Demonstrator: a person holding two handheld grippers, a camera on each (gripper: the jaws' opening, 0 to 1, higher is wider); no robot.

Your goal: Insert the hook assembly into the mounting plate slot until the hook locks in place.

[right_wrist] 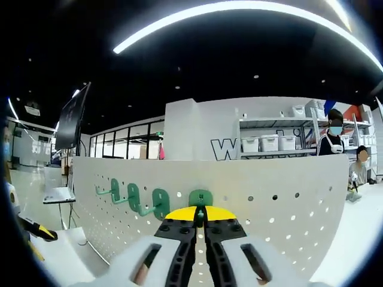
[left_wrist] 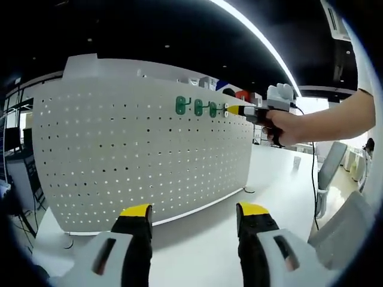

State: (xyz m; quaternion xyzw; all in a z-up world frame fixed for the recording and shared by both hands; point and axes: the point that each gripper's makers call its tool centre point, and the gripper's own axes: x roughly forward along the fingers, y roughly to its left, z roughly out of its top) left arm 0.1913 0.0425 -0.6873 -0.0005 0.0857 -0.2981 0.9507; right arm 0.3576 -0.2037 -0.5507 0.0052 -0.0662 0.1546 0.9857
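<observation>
Currently mid-insertion. Right hand-held gripper [right_wrist: 200, 216] pinched nearly shut on a green hook [right_wrist: 201, 198], yellow tips meeting at the base plate of the hook, lower centre of the right gripper view, pressed up against the white pegboard [right_wrist: 287, 203]. Same gripper seen in the left gripper view [left_wrist: 234, 110] at upper right of centre, held by a hand [left_wrist: 281, 127], tip at the end of a row of three green hooks [left_wrist: 197, 107] already hanging on the board. In the right gripper view those mounted hooks [right_wrist: 134, 197] run off to the left of the held one.

Left hand-held gripper [left_wrist: 194, 224] at bottom of the left gripper view, jaws spread wide, holding nothing, hovering over the tabletop [left_wrist: 203, 245] short of the board.

Risks, judged from here:
- Hook tabs missing the holes; would come from a tilted approach, tabs hidden behind the jaws, alignment not checkable.
- Hook slipping in the pinch if pushed hard off-axis; grip sits on a thin edge.
- Board tipping or sliding back under the push; free-standing by the look of it, left gripper not bracing it.
- Release before the lock seats, hook dropping to the tabletop; lock state not visible.

Surface: white, smooth tabletop, board standing upright on it, curved by the lens.

Room: open office or lab, dark ceiling with a long curved light strip [right_wrist: 239, 15], shelving with white bins [right_wrist: 269, 142] at right centre, two people at the far right, glazed partitions at left.
</observation>
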